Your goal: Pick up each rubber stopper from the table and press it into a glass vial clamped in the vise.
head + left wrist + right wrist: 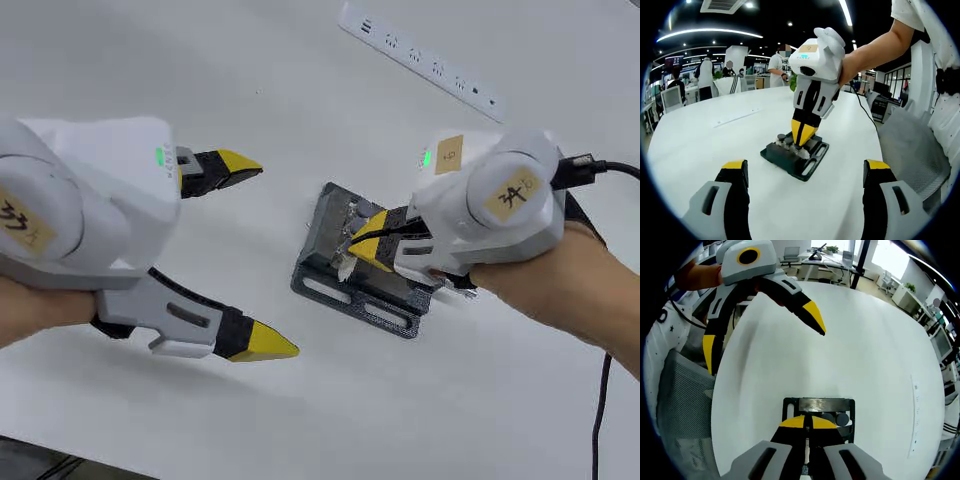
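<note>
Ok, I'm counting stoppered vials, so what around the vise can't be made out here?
Left gripper view: vials too small to tell stoppered from open.
Head view: the right gripper covers them in the vise; count hidden.
Right gripper view: its shut tips hide the vise's near half.

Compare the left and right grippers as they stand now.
The left gripper has its jaws spread wide; the right gripper has them closed together. The left gripper hangs over bare table, apart from the vise; the right gripper's tips point down onto the vise. Both have yellow-tipped black jaws and white bodies.
</note>
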`<state>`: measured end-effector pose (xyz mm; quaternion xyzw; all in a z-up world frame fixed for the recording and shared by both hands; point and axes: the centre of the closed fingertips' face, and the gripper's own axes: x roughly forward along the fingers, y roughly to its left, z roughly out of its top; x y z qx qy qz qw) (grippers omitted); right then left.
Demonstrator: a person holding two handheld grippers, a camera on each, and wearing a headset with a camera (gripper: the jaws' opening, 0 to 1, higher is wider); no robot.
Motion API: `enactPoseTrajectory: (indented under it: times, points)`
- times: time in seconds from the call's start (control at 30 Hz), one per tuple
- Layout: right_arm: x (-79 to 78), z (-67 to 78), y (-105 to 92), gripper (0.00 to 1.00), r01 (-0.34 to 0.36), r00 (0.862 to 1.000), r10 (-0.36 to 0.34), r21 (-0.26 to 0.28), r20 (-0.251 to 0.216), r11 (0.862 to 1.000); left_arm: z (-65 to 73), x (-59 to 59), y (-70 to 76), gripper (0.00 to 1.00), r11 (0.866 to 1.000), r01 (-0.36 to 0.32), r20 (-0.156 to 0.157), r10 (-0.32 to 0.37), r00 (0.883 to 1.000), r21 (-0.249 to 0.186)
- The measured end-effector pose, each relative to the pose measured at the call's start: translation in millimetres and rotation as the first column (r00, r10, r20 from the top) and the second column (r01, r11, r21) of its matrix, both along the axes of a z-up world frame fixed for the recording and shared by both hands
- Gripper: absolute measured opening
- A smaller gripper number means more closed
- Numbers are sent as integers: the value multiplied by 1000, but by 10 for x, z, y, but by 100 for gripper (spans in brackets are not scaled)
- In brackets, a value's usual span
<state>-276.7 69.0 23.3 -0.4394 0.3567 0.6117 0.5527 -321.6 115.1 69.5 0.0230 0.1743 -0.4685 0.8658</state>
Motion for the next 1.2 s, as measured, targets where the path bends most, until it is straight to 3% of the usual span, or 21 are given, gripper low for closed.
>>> enactPoseTrajectory:
  times: [0.53,0.63,0.87,0.93,1.1,1.2]
  points:
    - [7,-7,16,0,-26,1000,26,-55,-1,998,23,11,-17,94,1000,1,4,-1,1000,-1]
    - [-5,-11,12,0,-51,998,52,-62,21,997,35,10,-24,94,1000,1,6,-1,1000,-1]
    - [-20,-14,4,0,-78,993,82,-46,83,996,72,10,-30,94,1000,2,15,-2,1000,1]
    - [-25,-5,10,0,-37,997,38,-27,66,999,100,0,-30,94,1000,5,21,-6,1000,5]
    - [-24,-14,1,0,-65,993,67,-22,98,998,155,-24,2,94,1000,1,27,-1,1000,21]
    - [-22,-6,-7,0,-44,993,43,6,108,999,186,-44,25,94,1000,-9,27,8,1000,20]
